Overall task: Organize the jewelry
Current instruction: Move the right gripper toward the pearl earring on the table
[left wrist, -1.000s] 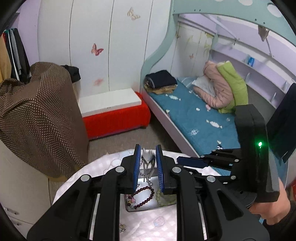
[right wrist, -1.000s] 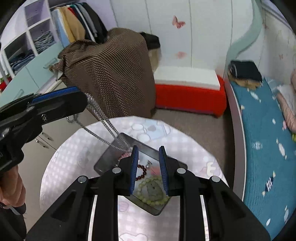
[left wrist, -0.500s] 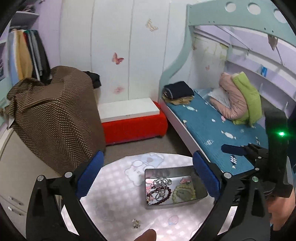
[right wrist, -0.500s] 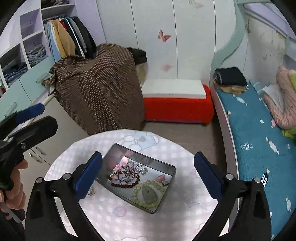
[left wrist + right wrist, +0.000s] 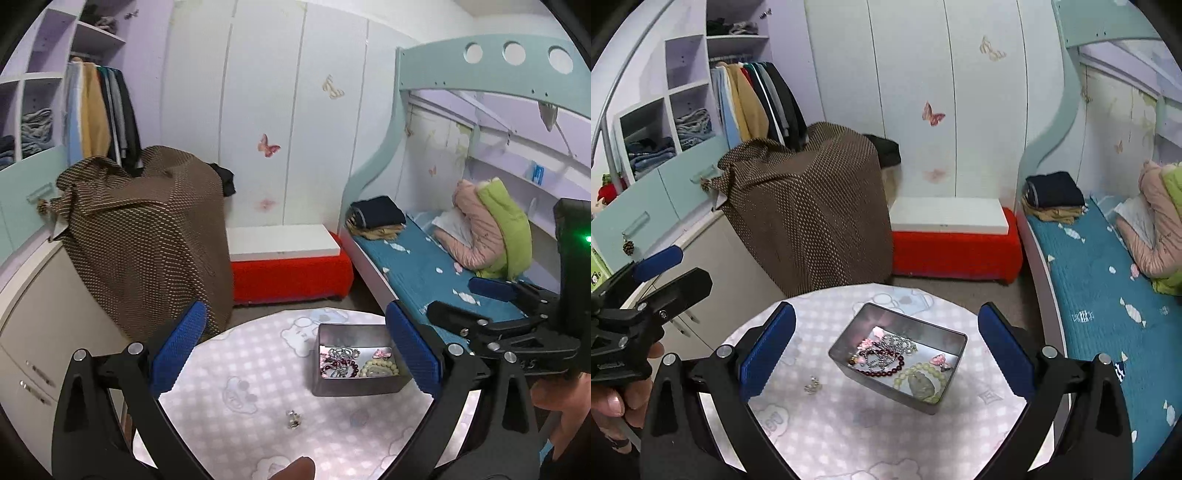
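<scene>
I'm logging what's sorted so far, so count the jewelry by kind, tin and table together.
Silver chain: 1
Dark red bead bracelet: 1
Pale green bead bracelet: 1
Pink pieces: 2 or so, too small to be sure
Small silver piece on table: 1
Total: about 6

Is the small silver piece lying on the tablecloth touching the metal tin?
Apart. The right wrist view shows the silver piece on the tablecloth, with bare cloth between it and the tin.

- left gripper [image 5: 295,354] wide apart, nothing between pads, lower centre
- tin [image 5: 354,380] with jewelry, right of centre on table [image 5: 236,369]
- small earring [image 5: 293,419] loose below tin
- right gripper [image 5: 480,306] at right edge
</scene>
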A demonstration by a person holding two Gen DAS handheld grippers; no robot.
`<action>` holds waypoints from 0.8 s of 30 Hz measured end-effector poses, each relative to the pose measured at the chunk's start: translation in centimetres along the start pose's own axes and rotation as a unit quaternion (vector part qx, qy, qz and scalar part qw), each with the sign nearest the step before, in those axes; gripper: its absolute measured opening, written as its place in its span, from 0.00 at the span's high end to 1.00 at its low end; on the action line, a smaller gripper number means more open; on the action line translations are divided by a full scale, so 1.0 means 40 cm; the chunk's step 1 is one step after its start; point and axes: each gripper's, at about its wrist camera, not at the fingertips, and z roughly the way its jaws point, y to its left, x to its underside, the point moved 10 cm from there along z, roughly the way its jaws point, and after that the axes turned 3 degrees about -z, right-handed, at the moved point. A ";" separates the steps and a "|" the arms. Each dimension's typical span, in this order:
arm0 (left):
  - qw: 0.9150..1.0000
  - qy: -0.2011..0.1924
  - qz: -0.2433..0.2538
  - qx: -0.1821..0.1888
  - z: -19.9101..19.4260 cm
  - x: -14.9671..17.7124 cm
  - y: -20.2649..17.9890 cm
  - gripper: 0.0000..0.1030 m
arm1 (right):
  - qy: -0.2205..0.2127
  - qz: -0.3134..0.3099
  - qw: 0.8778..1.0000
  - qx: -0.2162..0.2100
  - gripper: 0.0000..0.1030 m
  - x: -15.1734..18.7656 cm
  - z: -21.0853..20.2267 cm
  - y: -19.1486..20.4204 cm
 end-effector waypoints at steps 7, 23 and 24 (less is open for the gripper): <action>0.999 -0.023 -0.017 -0.027 -0.086 0.035 0.057 0.05 | -0.033 -0.006 0.999 0.002 0.07 0.009 -0.070 0.033; 0.993 0.004 -0.079 -0.083 -0.148 0.259 0.213 0.05 | -0.008 -0.023 1.000 0.016 0.07 0.189 -0.070 0.104; 0.993 0.007 -0.081 -0.084 -0.145 0.268 0.217 0.05 | 0.000 -0.020 1.000 0.015 0.07 0.205 -0.054 0.109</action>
